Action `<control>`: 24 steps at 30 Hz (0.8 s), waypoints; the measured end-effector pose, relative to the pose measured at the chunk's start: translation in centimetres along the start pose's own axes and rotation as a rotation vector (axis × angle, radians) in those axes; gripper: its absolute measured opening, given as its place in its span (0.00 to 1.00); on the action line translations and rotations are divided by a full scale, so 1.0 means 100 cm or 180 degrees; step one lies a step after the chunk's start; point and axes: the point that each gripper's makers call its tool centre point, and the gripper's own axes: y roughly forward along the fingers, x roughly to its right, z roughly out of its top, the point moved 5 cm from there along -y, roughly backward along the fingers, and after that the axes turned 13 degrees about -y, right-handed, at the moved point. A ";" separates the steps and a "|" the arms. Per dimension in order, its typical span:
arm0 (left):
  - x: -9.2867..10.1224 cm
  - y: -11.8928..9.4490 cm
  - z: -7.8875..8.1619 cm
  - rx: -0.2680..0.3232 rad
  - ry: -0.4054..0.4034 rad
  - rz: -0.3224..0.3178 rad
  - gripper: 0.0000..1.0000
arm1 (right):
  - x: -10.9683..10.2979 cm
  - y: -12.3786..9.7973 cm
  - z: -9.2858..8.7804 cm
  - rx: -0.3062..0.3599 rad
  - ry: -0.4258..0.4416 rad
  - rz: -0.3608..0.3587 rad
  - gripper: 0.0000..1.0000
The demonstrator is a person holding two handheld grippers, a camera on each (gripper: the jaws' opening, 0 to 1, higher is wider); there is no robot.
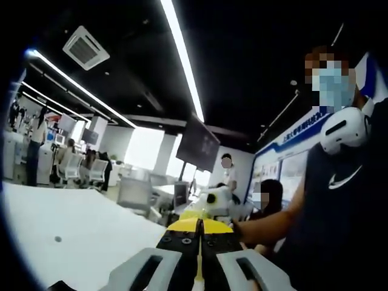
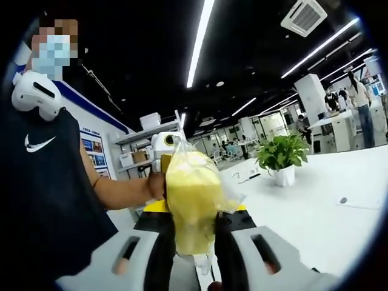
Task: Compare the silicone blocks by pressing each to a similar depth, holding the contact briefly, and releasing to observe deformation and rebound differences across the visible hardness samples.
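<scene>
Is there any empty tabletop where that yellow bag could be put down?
Yes. In the right gripper view the white table is bare between the potted plant and the right gripper, which holds the yellow bag. The left gripper has open tabletop left of it.

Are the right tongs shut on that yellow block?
Shut on it: the right tongs pinch the bagged yellow block between both black jaws, upright.

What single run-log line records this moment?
left gripper: shut, nothing held | right gripper: shut on yellow bagged block | white table: potted plant | press: not started
</scene>
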 end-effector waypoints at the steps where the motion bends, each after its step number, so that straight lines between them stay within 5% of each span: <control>1: 0.000 0.000 0.000 -0.0001 0.0004 0.0010 0.00 | 0.000 0.000 0.000 -0.0008 -0.0028 -0.0021 0.17; 11: -0.011 0.004 -0.009 -0.0095 0.0354 0.0443 0.00 | 0.007 -0.003 -0.008 -0.0247 -0.0021 -0.0264 0.09; 24: -0.018 0.006 -0.015 -0.0056 0.0359 0.0716 0.00 | 0.011 -0.002 -0.013 -0.0462 -0.0013 -0.0377 0.02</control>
